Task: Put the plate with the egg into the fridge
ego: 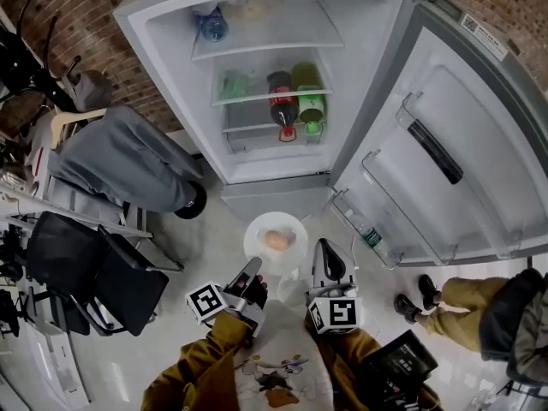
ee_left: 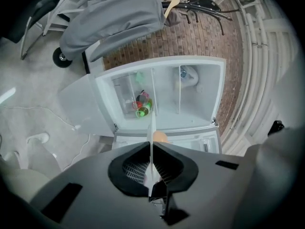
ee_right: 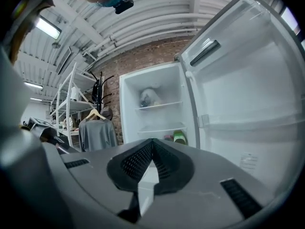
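Pinches plate [ego: 289, 225] by near rim in left gripper [ego: 253, 271], egg [ego: 276, 241] aboard, open fridge [ego: 257, 165] straight ahead; right gripper [ego: 324, 251] pressed together, just beside.

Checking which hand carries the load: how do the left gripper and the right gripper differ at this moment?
The left gripper is shut on the plate's rim, the plate edge-on between its jaws with the egg beyond; the right gripper is shut tip to tip on nothing. The left gripper slants in from the plate's near side; the right gripper points straight ahead beside the plate's right edge. Both face the open fridge.
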The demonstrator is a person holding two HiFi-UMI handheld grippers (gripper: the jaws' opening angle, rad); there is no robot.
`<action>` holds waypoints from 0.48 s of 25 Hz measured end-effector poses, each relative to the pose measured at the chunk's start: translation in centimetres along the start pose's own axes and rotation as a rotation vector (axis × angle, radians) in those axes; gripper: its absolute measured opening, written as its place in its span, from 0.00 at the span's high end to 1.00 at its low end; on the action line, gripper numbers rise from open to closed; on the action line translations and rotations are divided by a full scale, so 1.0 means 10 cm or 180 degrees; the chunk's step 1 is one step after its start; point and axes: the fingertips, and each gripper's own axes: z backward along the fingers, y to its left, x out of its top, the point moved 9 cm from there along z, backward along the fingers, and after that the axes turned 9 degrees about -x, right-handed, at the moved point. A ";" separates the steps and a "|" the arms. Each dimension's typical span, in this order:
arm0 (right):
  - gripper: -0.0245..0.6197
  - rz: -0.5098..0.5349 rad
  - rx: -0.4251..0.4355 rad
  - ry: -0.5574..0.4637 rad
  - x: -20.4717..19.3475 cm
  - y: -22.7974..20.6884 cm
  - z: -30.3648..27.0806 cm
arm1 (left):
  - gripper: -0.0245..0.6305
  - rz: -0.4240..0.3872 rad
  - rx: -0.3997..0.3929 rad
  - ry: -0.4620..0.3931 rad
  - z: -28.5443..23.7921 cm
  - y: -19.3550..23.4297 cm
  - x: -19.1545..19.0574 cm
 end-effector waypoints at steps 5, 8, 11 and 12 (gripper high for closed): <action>0.95 0.0016 0.0040 -0.0075 0.05 -0.07 -0.36 | 0.93 -0.0058 -0.0048 -0.0045 -0.33 -0.02 0.26; 0.95 0.0072 0.0084 -0.0046 0.04 -0.06 -0.53 | 0.93 -0.0003 -0.0022 -0.0083 -0.44 0.05 0.39; 0.95 0.0110 0.0110 -0.0009 0.04 -0.07 -0.62 | 0.93 0.0044 0.0011 -0.0074 -0.53 0.10 0.44; 0.95 0.0107 0.0122 0.0003 0.04 -0.08 -0.64 | 0.93 0.0053 0.0015 -0.0067 -0.56 0.10 0.45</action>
